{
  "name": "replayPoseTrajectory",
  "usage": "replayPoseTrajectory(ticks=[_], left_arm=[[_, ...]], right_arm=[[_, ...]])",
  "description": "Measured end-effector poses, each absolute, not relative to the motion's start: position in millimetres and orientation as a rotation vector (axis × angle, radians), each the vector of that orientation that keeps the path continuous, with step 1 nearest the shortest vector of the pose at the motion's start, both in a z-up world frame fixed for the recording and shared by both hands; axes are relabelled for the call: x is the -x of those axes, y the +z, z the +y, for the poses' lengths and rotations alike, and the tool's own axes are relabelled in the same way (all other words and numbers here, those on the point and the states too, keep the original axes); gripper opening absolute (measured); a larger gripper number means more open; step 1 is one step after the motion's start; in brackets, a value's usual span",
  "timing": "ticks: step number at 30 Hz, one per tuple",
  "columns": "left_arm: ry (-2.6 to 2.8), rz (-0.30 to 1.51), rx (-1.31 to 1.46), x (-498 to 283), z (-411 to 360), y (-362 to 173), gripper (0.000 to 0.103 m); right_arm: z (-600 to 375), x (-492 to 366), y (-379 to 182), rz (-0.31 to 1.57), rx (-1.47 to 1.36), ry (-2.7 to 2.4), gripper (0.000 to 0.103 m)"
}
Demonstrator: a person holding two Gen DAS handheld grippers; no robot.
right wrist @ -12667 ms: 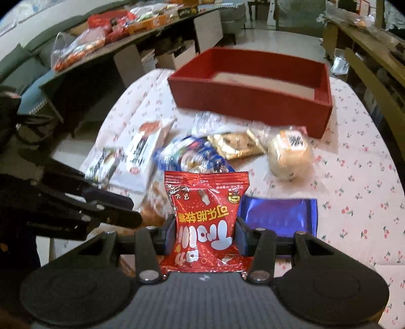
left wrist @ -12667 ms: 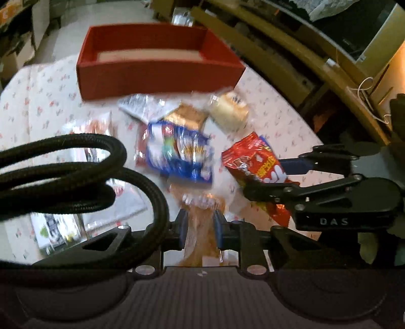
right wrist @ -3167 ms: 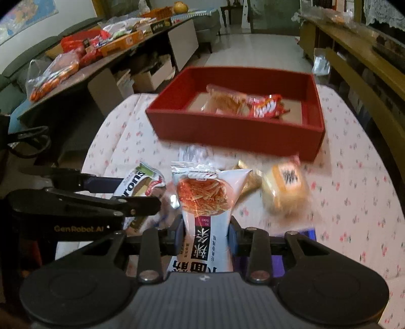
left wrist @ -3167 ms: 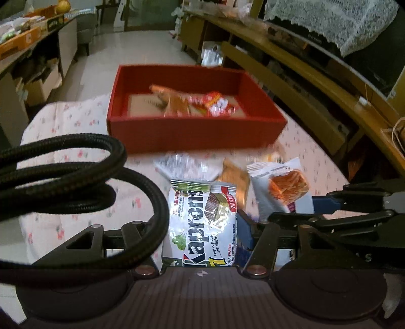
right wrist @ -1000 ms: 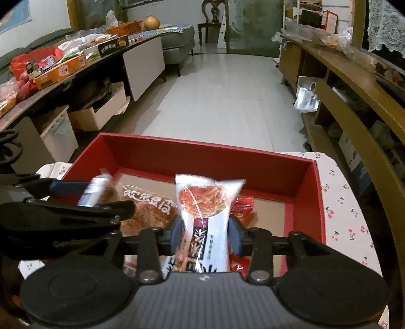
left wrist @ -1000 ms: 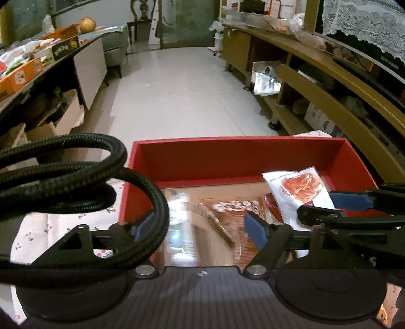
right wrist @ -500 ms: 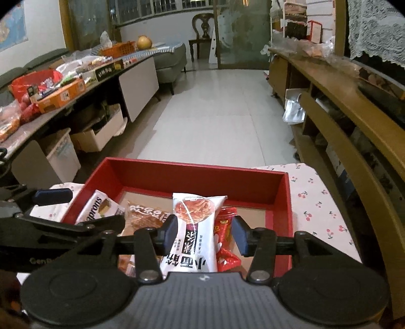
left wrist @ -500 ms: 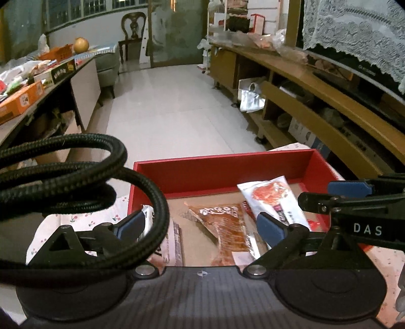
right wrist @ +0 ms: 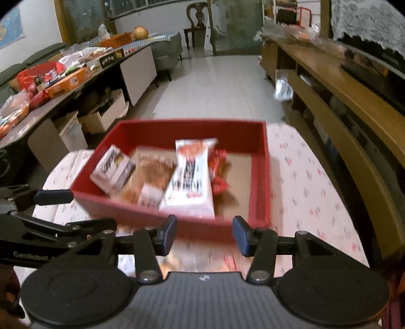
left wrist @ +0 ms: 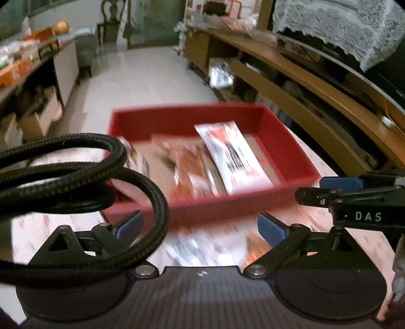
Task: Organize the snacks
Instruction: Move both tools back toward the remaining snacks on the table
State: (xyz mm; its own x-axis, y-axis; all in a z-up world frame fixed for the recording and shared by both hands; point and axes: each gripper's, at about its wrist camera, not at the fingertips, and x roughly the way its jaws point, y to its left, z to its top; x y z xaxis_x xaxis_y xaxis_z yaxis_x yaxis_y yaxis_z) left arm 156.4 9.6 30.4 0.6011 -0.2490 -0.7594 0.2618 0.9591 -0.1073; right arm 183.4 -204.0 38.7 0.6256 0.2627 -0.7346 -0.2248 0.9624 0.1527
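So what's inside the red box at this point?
The red box holds a tall white packet, a green-white wafer pack, a brown snack bag and a red packet, overlapping. Anything beneath them is hidden.

This is a home living room, with a grey sofa (right wrist: 167, 54), a wooden chair (right wrist: 195, 15), a lace cloth (left wrist: 336, 30) and a table with flowered tablecloth (right wrist: 303, 177)

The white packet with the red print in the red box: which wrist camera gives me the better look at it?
The right wrist view. The white packet lies there whole and unobstructed in the red box, overlapping the brown and red packets beside it. The left wrist view shows it whole too, but more motion-blurred, at an angle, with the black cable crowding that side.
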Motion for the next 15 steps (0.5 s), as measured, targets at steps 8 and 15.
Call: replayPoseTrajectory(ticks=[8,15], left_arm=[[-0.338,1.002,0.043,-117,8,12,0.098],[-0.330,1.115,0.311,-94,22,-3,0.099]], right_arm=[[-219,-138,27,0.918,-0.053,0.284,0.058],[-218,-131,24,0.934,-0.032,0.305,0.058]])
